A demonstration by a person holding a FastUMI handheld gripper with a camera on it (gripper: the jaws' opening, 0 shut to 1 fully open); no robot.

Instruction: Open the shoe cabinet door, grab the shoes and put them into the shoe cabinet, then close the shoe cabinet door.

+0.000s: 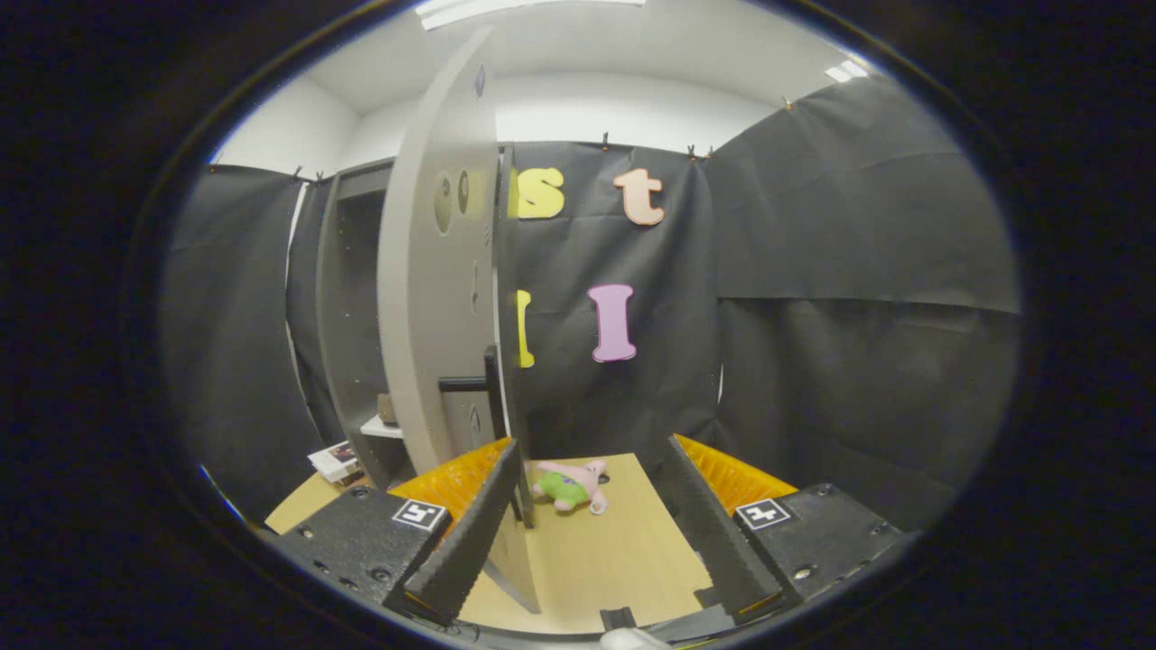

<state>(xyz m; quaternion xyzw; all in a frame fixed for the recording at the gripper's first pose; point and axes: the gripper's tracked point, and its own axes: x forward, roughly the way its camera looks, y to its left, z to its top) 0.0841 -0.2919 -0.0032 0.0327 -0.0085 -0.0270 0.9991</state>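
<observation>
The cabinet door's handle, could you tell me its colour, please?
Black, a bar handle on the grey door, in the gripper view.

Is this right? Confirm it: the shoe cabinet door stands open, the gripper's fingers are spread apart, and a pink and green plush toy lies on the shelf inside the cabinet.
Not quite. The gripper view shows the plush toy lying on the wooden table, just ahead of the fingers, not on the shelf in the cabinet. The rest holds: the cabinet door stands open, and the gripper is open, holding nothing.

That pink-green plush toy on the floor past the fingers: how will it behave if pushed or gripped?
The plush toy looks soft and stuffed, so it will probably squash and flop. Small and lying flat on the wooden floor, it likely slides, not rolls. The gripper is open, near the cabinet door.
</observation>
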